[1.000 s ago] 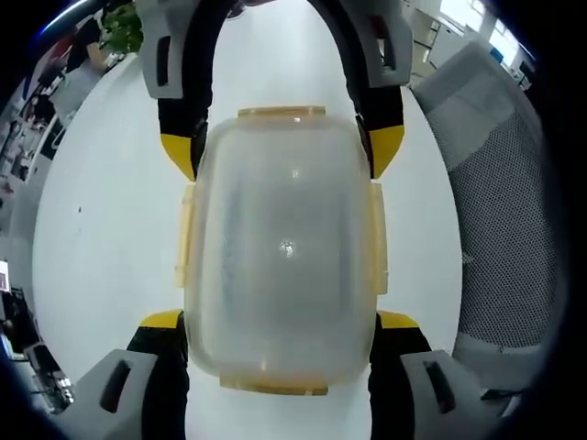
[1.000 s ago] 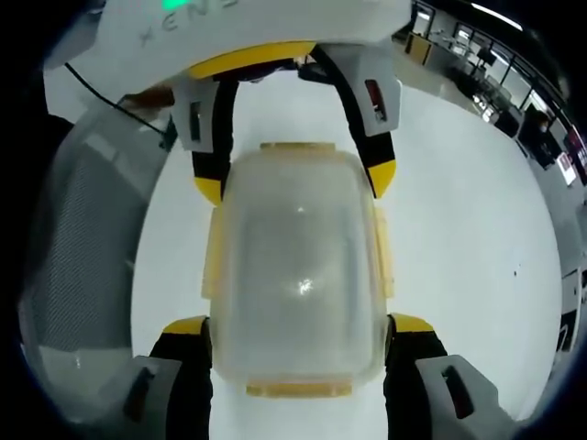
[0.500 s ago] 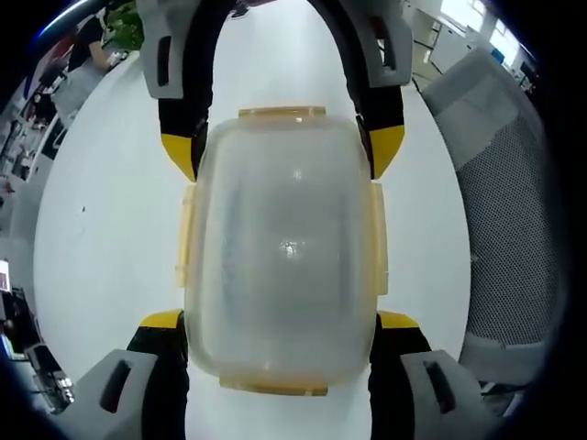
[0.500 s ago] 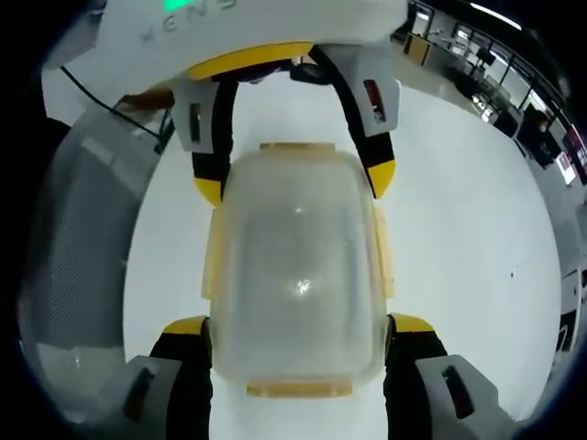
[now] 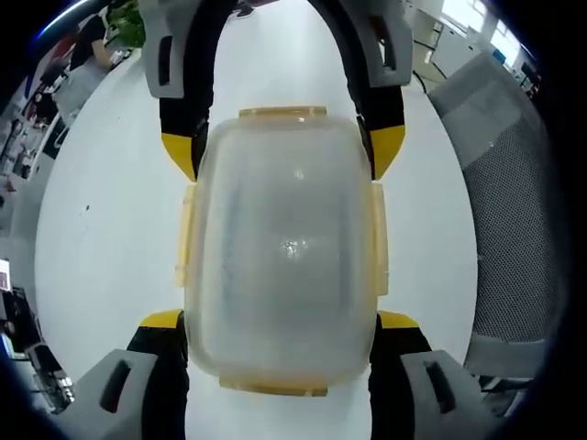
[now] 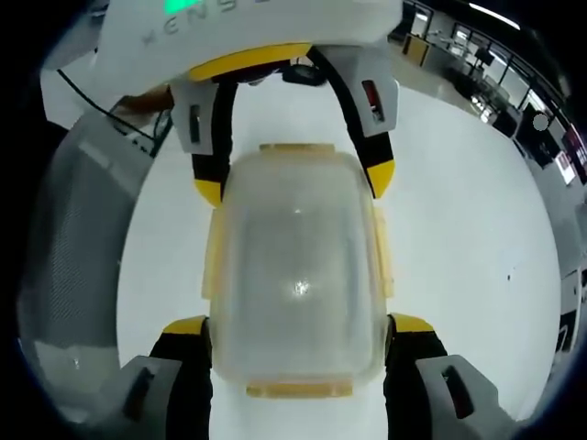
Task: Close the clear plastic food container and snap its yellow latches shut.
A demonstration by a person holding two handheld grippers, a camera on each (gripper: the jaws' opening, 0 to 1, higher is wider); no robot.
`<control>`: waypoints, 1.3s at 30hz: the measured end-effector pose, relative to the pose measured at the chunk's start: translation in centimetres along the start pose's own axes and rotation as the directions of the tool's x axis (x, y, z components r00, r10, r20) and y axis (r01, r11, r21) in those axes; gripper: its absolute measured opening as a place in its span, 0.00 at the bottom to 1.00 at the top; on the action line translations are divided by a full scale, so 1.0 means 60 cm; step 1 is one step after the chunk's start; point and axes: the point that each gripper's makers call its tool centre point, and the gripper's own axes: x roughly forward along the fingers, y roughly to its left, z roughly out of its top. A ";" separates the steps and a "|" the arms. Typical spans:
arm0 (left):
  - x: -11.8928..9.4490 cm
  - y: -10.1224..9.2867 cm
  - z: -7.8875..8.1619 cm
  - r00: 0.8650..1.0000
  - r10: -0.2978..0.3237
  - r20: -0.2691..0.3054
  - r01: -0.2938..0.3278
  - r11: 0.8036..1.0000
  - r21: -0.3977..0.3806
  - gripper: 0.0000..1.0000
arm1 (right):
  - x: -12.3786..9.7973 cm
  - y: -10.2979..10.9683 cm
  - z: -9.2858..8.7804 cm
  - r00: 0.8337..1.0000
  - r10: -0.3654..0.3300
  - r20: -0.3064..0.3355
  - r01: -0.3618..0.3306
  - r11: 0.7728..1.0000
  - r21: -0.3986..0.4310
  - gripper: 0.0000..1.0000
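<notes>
- I saw a white table (image 5: 101, 275) under everything, with a grey mesh chair (image 5: 514, 229) at 3 o'clock in the left gripper view.
- The clear container (image 5: 282, 247) lay lid-on at centre of both views, resting on the table.
- My left gripper (image 5: 281, 316) pinched its near end, jaws pressed to both sides.
- My right gripper (image 6: 299, 321) pinched the opposite end likewise.
- Yellow latches (image 5: 379, 240) lay flat along the container's sides and ends.
</notes>
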 end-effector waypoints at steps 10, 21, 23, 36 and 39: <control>0.003 0.022 -0.001 1.000 0.004 0.001 -0.004 1.000 -0.001 0.81 | 0.001 -0.023 0.001 1.000 -0.001 0.003 0.001 1.000 0.002 0.77; 0.004 0.050 -0.001 1.000 0.006 0.004 -0.006 1.000 -0.001 0.81 | -0.001 -0.051 0.002 1.000 -0.003 0.003 0.003 1.000 0.007 0.77; 0.004 0.054 -0.001 1.000 0.007 0.003 -0.007 1.000 -0.001 0.81 | -0.001 -0.055 0.003 1.000 -0.003 0.000 0.003 1.000 0.007 0.77; 0.006 0.078 -0.002 1.000 0.010 0.006 -0.010 1.000 0.002 0.81 | 0.000 -0.078 0.003 1.000 -0.007 0.003 0.007 1.000 0.010 0.77; 0.006 0.077 -0.001 1.000 0.009 0.006 -0.009 1.000 0.002 0.81 | 0.000 -0.078 0.003 1.000 -0.006 0.004 0.006 1.000 0.010 0.77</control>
